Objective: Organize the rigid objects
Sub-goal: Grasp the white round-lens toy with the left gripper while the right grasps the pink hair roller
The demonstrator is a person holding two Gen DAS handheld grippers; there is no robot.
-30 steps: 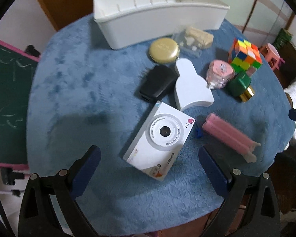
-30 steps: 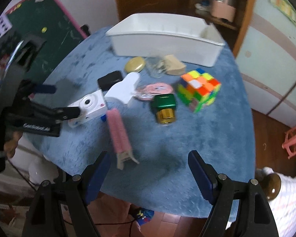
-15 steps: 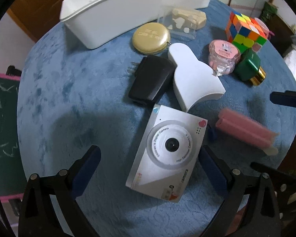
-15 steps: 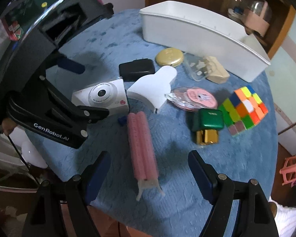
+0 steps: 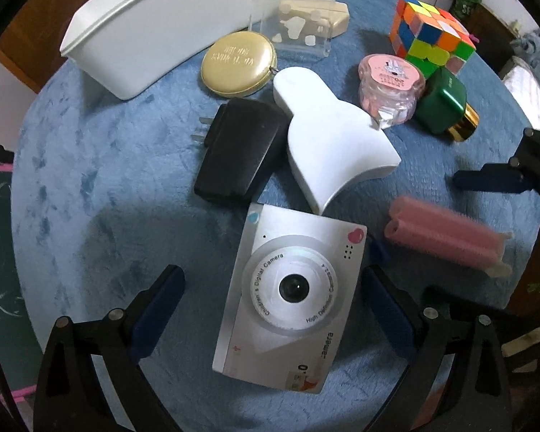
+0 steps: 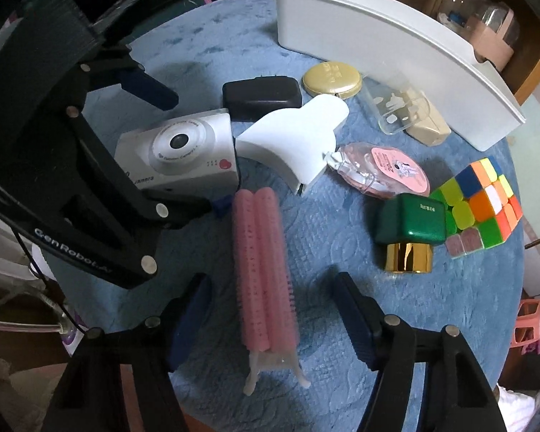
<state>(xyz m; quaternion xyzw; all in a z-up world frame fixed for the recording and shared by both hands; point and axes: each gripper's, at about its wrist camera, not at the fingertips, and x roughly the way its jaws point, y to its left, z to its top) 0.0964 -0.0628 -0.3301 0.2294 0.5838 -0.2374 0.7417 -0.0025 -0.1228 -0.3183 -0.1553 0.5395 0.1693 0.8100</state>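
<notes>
Your left gripper (image 5: 271, 309) released, straddling white camera (image 5: 291, 295) at lower centre on blue tabletop (image 5: 100, 187). Your right gripper (image 6: 271, 324) closing around pink roller (image 6: 264, 270), pads not touching yet.

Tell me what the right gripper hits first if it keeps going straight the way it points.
Probably the pink hair roller clip: it lies lengthwise between the closing jaws of the right gripper, pads not yet touching it. Depth is hard to judge.
</notes>
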